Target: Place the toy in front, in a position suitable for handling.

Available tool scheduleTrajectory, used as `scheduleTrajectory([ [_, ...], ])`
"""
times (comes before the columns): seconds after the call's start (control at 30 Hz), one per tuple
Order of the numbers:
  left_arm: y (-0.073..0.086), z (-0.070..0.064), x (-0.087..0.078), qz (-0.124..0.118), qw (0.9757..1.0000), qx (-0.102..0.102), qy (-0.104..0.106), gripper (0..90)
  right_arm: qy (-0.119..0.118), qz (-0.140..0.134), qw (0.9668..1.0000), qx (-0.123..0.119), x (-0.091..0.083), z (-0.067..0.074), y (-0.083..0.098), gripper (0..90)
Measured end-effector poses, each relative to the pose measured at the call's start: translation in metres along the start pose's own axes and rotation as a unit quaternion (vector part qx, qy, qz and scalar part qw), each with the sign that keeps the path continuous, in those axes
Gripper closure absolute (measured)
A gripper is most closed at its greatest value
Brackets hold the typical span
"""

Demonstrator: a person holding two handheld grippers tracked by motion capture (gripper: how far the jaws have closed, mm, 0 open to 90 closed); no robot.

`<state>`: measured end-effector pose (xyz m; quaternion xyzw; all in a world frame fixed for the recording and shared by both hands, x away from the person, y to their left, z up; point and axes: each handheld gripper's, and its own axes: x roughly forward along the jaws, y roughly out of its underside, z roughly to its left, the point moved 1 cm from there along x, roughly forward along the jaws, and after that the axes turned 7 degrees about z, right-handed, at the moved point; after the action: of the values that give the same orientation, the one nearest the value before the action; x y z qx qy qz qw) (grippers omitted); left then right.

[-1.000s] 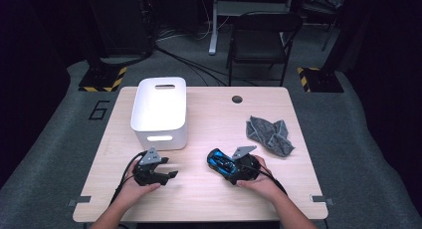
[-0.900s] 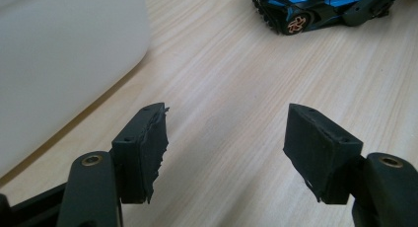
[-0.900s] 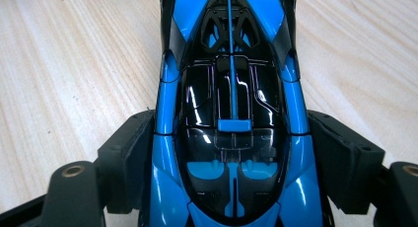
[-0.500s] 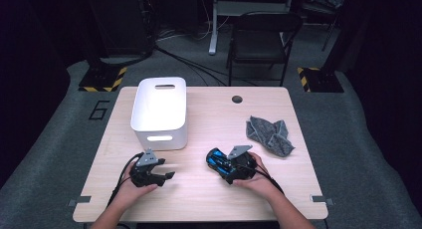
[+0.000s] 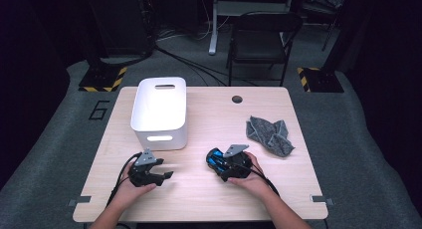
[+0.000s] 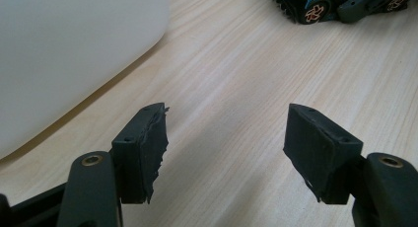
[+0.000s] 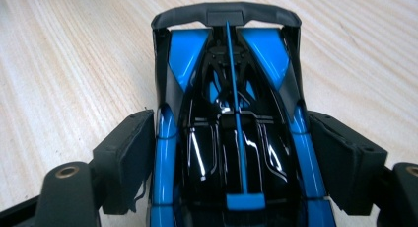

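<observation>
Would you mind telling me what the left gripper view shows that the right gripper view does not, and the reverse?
Left gripper view alone: the curved wall of the white bin at upper left, and the left hand-held gripper with its jaws wide apart over bare wood, nothing between them.

Right gripper view alone: the right hand-held gripper, its pads against both sides of the toy car, whose glossy black cockpit and grey rear wing are seen from above.

Both share: the blue and black toy car, seen far off at the left gripper view's top edge, and the light wooden table.
</observation>
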<state>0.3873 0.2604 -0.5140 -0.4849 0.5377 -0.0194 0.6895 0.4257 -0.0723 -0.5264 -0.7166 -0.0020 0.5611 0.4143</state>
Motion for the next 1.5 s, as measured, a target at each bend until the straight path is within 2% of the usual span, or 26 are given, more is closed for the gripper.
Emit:
scheduleTrajectory([
  [0.1,0.0,0.0,0.0,0.001,1.0,-0.001,0.0,32.6,0.002,-0.002,1.0,-0.005,0.002,0.0,-0.002,21.1],
  [0.37,0.0,0.001,0.0,0.0,1.0,-0.002,0.0,32.6,-0.004,0.002,1.0,0.006,0.008,0.001,-0.01,20.0],
  [0.47,0.001,0.001,-0.001,0.0,1.0,-0.005,0.0,32.6,-0.008,0.008,0.9999,0.006,0.008,-0.002,-0.011,24.4],
  [0.7,0.001,0.001,0.0,0.0,1.0,-0.001,-0.002,32.6,-0.011,0.012,0.9999,0.001,0.007,-0.002,-0.013,24.9],
  [0.87,0.001,0.002,-0.002,-0.002,1.0,-0.005,-0.004,32.6,-0.018,0.014,0.9997,-0.012,0.006,-0.002,-0.013,25.0],
  [0.9,0.001,0.002,-0.002,-0.001,1.0,-0.005,-0.003,32.6,-0.02,0.012,0.9995,-0.024,0.004,-0.001,-0.014,25.0],
  [0.97,0.001,0.003,-0.003,-0.004,1.0,-0.003,-0.006,32.6,-0.021,0.012,0.9993,-0.027,0.002,0.0,-0.014,25.0],
  [1.03,0.001,0.004,-0.004,-0.003,1.0,-0.003,-0.005,32.6,-0.026,0.007,0.9989,-0.039,-0.002,0.002,-0.016,25.0],
  [1.2,0.001,0.004,-0.004,-0.006,0.9999,-0.004,-0.007,32.7,-0.041,0.01,0.9961,-0.078,-0.005,0.016,-0.018,25.0],
  [1.23,0.001,0.004,-0.005,-0.005,1.0,-0.004,-0.007,32.7,-0.041,0.01,0.9961,-0.078,-0.005,0.016,-0.018,25.0],
  [1.3,0.001,0.004,-0.005,-0.006,1.0,-0.003,-0.007,32.8,-0.049,0.011,0.9946,-0.09,-0.006,0.022,-0.018,25.1],
  [1.33,0.001,0.003,-0.005,-0.011,0.9999,-0.01,-0.009,32.8,-0.051,0.008,0.9938,-0.099,-0.007,0.025,-0.019,25.1],
  [1.4,0.001,0.005,-0.007,-0.009,0.9999,-0.005,-0.007,32.9,-0.061,0.006,0.9898,-0.128,-0.011,0.035,-0.025,25.1],
  [1.5,0.001,0.005,-0.007,-0.012,0.9999,-0.008,-0.007,33.0,-0.069,0.002,0.9872,-0.144,-0.014,0.042,-0.03,25.0],
])
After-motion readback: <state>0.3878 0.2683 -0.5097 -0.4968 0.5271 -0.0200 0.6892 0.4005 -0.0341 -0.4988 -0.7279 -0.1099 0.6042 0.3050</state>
